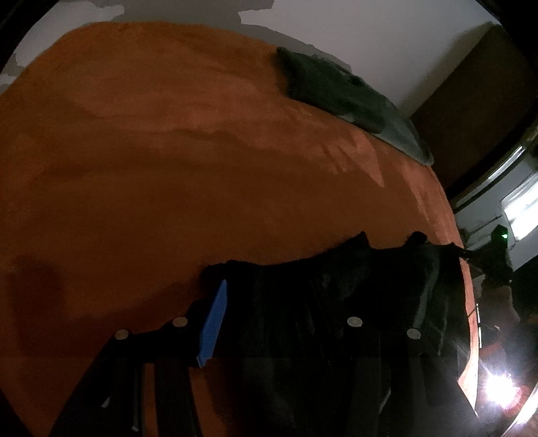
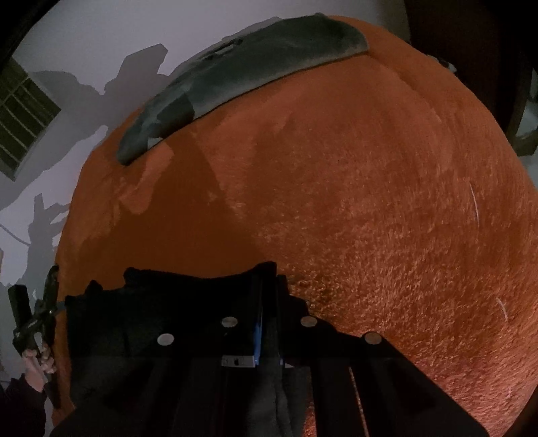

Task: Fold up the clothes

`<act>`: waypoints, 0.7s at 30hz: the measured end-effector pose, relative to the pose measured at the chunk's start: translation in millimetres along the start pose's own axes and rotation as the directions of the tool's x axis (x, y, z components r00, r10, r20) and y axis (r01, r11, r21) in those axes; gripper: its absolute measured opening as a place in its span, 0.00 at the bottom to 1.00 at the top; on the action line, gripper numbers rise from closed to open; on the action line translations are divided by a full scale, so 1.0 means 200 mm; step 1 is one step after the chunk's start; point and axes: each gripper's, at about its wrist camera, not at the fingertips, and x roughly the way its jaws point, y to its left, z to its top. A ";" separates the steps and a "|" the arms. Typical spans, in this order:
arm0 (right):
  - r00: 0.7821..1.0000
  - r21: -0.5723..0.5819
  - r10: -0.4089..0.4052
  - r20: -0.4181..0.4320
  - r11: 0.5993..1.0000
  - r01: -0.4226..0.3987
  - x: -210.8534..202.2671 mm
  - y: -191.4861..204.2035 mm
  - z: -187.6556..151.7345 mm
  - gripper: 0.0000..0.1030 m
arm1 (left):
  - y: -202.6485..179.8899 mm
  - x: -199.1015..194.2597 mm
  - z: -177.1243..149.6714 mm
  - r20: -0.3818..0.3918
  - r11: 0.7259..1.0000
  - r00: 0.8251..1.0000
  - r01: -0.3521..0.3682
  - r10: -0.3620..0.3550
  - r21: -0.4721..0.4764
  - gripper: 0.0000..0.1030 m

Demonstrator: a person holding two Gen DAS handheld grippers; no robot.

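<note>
Orange fuzzy bedspread [image 2: 370, 201], pale wall [image 1: 370, 27], folded grey garment [image 2: 252, 67], black garment [image 1: 336, 285]

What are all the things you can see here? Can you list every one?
Black garment: one, black, near edge of the orange cover, stretched between both grippers.
Grey garment: one, dark grey, lying flat at the far edge.
Orange cover: one, orange, fuzzy, spread under everything.
Window: one, dark, barred, on the white wall.
Left gripper: one, black with a blue pad, part open, cloth between its fingers.
Right gripper: one, black, pinched shut on the black garment.
Hand: one, holding the left gripper.
</note>
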 end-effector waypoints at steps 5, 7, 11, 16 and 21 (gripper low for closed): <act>1.000 0.000 0.005 0.018 1.000 -0.005 -0.01 0.03 0.00 0.06 | -0.04 -0.06 -0.01 0.089 0.999 0.996 -0.012 0.009 0.035 0.06; 1.000 -0.008 0.005 0.013 1.000 -0.005 0.00 0.03 0.00 0.06 | -0.07 -0.07 -0.02 0.085 0.997 0.995 -0.050 0.044 0.063 0.06; 1.000 -0.010 0.013 0.004 1.000 -0.013 0.00 0.04 0.00 0.08 | -0.03 -0.05 0.00 0.024 0.995 0.996 -0.092 0.091 0.044 0.22; 1.000 0.010 0.028 0.013 1.000 -0.028 -0.02 0.02 -0.01 0.34 | 0.11 -0.06 -0.02 -0.013 0.995 1.000 0.026 -0.027 -0.101 0.49; 1.000 -0.045 0.012 0.017 0.999 -0.011 -0.04 0.05 -0.04 0.42 | 0.18 -0.09 -0.05 0.009 0.989 0.999 0.054 -0.053 -0.138 0.52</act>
